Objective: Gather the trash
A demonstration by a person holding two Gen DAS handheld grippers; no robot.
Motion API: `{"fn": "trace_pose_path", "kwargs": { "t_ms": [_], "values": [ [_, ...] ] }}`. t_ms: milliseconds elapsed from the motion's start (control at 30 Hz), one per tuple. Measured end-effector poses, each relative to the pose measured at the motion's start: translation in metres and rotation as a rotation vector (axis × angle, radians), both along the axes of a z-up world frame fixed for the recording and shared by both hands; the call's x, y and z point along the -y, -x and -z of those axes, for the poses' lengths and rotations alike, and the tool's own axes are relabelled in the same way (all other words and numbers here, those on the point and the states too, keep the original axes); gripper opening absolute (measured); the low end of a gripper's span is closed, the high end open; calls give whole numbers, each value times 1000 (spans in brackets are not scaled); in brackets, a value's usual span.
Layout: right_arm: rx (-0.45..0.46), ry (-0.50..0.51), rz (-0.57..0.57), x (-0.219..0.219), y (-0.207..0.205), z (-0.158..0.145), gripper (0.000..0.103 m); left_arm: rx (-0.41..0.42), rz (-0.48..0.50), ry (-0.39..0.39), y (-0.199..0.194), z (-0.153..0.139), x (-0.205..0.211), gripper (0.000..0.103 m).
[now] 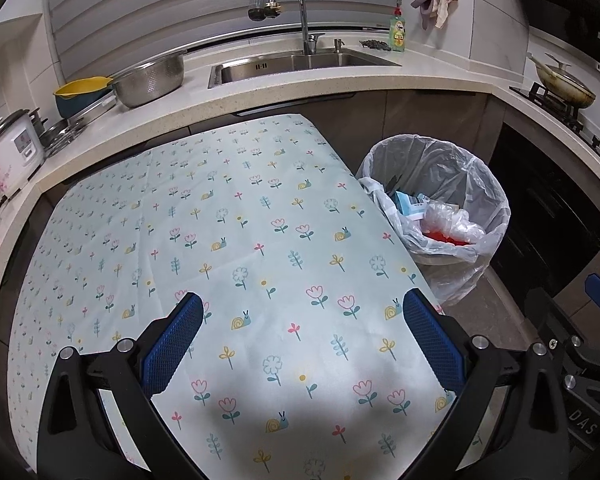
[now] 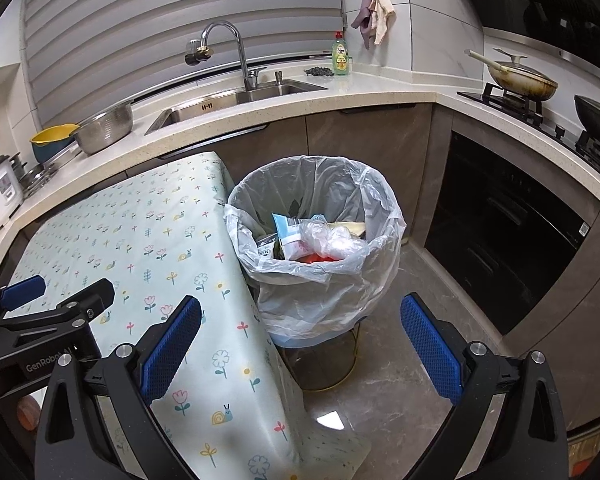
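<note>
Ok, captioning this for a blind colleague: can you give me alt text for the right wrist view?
A lined trash bin holding wrappers and crumpled plastic stands on the floor beside a table with a floral tablecloth. The open right gripper points toward it, the left gripper at the left edge. Behind: a kitchen counter with a sink.

The tabletop (image 1: 260, 240) is cut off by the bottom edge of the left wrist view, and its near right corner is hidden behind the left gripper (image 1: 302, 342). In the right wrist view the near part of the tabletop is hidden behind the right gripper (image 2: 300, 346). The trash bin (image 2: 316, 248) shows only its liner; the bin's wall is covered. Under the clear plastic bag (image 2: 332, 240) lies something red (image 2: 312, 259), too hidden to identify. The label on the green bottle (image 2: 341, 56) is too small to read. The rice cooker (image 1: 8, 152) is cut by the left edge.
</note>
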State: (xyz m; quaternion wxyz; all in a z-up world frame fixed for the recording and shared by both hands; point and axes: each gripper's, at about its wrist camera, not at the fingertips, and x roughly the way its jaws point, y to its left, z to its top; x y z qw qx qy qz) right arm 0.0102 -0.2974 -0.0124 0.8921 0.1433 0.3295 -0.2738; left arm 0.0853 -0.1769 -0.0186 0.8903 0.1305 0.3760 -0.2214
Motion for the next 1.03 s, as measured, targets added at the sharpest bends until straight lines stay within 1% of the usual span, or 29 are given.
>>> {"fn": "trace_pose_path", "kwargs": {
  "t_ms": [400, 1033],
  "values": [
    [-1, -3, 0, 2, 0, 1, 96, 26, -4, -2, -1, 0, 4, 96],
    [-2, -3, 5, 6, -6, 4, 96, 34, 13, 3, 1, 2, 13, 96]
  ]
}}
